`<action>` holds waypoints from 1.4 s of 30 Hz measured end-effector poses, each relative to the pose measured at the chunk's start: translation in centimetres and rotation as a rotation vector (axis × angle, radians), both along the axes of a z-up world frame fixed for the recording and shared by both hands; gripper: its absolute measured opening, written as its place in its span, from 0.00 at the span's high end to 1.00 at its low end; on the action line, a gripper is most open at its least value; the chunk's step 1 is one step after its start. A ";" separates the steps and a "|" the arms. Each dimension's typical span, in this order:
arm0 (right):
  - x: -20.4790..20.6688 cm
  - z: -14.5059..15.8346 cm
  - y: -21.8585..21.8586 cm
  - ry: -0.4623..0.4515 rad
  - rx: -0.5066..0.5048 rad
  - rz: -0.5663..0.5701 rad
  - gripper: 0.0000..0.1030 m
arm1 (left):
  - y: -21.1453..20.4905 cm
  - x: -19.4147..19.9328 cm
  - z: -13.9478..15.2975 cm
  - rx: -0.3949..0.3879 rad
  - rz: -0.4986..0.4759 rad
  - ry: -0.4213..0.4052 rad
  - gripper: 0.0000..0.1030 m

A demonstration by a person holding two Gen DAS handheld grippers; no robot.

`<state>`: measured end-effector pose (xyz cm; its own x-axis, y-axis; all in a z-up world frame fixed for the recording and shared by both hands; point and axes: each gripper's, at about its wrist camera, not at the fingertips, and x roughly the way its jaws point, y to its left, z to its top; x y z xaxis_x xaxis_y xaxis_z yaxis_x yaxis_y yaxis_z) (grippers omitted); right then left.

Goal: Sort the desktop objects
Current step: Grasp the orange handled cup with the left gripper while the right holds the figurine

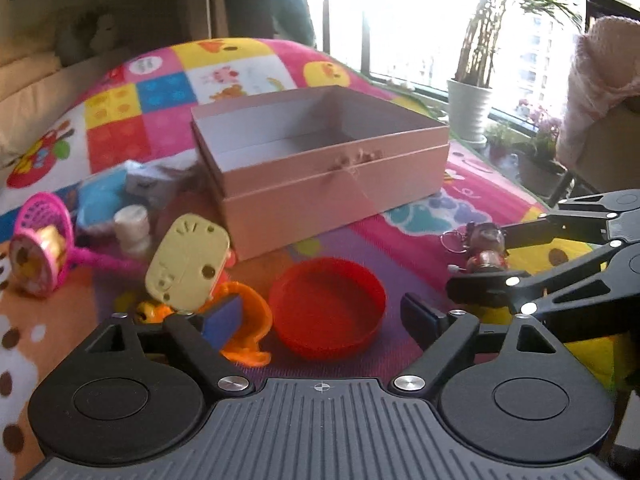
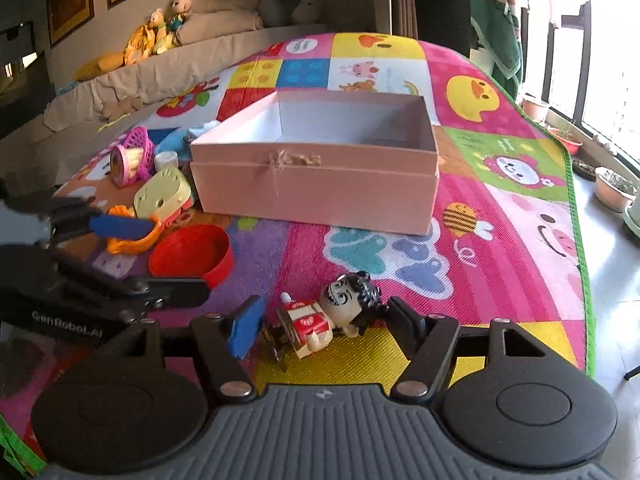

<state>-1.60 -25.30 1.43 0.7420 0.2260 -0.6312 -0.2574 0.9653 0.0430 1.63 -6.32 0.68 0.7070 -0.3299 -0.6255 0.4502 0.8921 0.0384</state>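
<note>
An open pink box (image 1: 320,160) stands empty on the colourful play mat; it also shows in the right wrist view (image 2: 316,184). My left gripper (image 1: 324,320) is open around a red round lid (image 1: 328,312), its left finger against an orange toy (image 1: 244,320). My right gripper (image 2: 324,324) is open, its fingers on either side of a small black-haired figurine (image 2: 324,320) that lies on the mat. The figurine also shows in the left wrist view (image 1: 486,248), with the right gripper (image 1: 480,260) around it. The red lid shows in the right wrist view (image 2: 192,254).
Left of the box lie a yellow toy (image 1: 188,264), a pink net basket with a toy (image 1: 40,240), a white roll (image 1: 132,224) and a blue plush (image 1: 100,200). Potted plants (image 1: 470,108) stand by the window past the mat's edge.
</note>
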 end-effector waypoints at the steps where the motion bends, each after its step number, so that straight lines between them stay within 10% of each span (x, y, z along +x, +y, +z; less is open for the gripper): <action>1: 0.0 0.0 0.0 0.001 -0.005 0.004 0.34 | -0.2 0.1 0.0 0.013 -0.002 -0.006 0.18; 6: -1.0 0.8 0.1 -0.007 -0.029 0.037 0.36 | -0.3 -1.1 0.2 0.042 -0.045 -0.037 0.29; 11: -2.2 3.2 -0.8 -0.051 -0.002 0.057 0.36 | 0.7 -3.0 2.3 0.007 -0.084 -0.066 0.63; 19: -2.3 4.9 -0.9 -0.090 0.009 0.056 0.36 | 0.1 -4.1 2.2 0.011 -0.134 -0.053 0.33; 31: -1.6 1.8 0.2 -0.004 0.001 0.057 0.36 | 3.5 -0.8 1.9 0.025 0.148 -0.044 0.28; 42: -1.4 0.5 1.2 0.015 -0.037 0.070 0.35 | 3.4 -1.2 0.5 0.027 0.087 0.027 0.31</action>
<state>-3.05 -24.07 1.91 0.7153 0.2536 -0.6512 -0.3241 0.9459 0.0124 0.42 -2.89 1.20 0.7151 -0.2506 -0.6526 0.3722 0.9267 0.0519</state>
